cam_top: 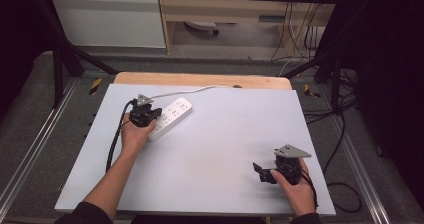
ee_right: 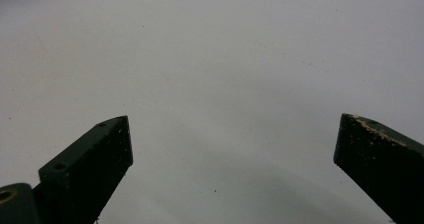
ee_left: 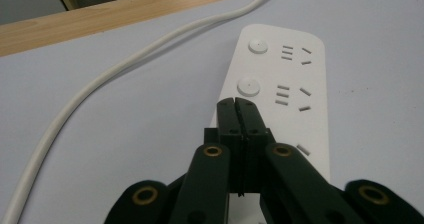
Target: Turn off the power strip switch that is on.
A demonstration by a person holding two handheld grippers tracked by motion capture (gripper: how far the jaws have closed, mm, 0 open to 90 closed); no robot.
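A: Left gripper (ee_left: 235,104), jaws pressed together, over the power strip (ee_left: 280,94) at the desk's (cam_top: 215,149) far left.

B: Right gripper (ee_right: 232,134) gapes, idle. A hard poke could skid the strip.

power strip (ee_left: 280,94) near end hidden behind jaws, cord (ee_left: 100,84) cut off at frame edge

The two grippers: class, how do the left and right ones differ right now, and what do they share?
The left gripper has its jaws pressed shut, while the right gripper has them spread wide. The left one sits over the white power strip at the far left of the table; the right one is over bare table near the front right. Both are black, hand-held and hold nothing.
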